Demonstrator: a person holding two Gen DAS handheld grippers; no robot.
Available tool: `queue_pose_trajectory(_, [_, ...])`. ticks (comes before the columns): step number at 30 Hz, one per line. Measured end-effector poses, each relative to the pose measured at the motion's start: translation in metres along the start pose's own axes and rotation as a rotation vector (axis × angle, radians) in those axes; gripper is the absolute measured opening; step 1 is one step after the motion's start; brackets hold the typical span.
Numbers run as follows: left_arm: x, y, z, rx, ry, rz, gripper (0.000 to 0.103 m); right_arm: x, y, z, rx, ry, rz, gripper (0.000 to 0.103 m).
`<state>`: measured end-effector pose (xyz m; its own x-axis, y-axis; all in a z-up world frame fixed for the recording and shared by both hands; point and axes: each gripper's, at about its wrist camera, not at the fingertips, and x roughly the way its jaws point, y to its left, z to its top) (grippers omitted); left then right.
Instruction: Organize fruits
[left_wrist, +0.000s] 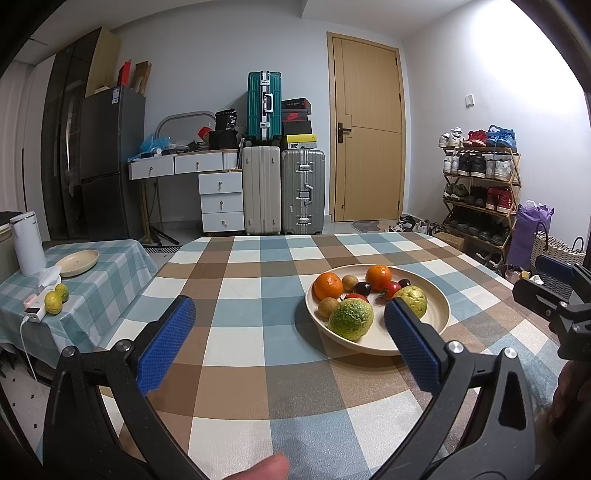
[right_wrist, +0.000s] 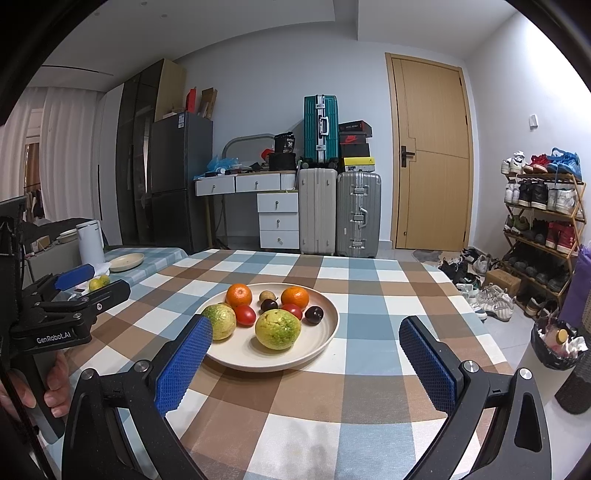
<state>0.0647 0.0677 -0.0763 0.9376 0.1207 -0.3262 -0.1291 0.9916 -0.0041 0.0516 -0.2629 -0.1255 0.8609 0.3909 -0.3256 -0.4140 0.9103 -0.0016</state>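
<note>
Checked cloth covers the big table (right_wrist: 332, 424), and the plate (right_wrist: 325, 332) of fruit sits near the middle of it. Your right tongs (right_wrist: 304, 360) are spread wide, holding nothing, just near the plate. Your left tongs (left_wrist: 290, 338) are spread too. The green-yellow fruit (right_wrist: 277, 329) lies straight ahead, closest to your right hand.

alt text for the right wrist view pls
A cream plate holding oranges, green-yellow citrus, tomatoes and dark plums sits on a checked tablecloth, framed by the open, empty blue jaws of the right gripper. The left gripper shows at the left edge.
</note>
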Motion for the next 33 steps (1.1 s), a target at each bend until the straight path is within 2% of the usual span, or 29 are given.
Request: queue_pose_trajectory(33, [0.0015, -0.0006, -0.0008, 0.002, 0.0, 0.0, 0.102, 0.0004, 0.0007, 0.0, 0.003, 0.002, 0.005, 0.103])
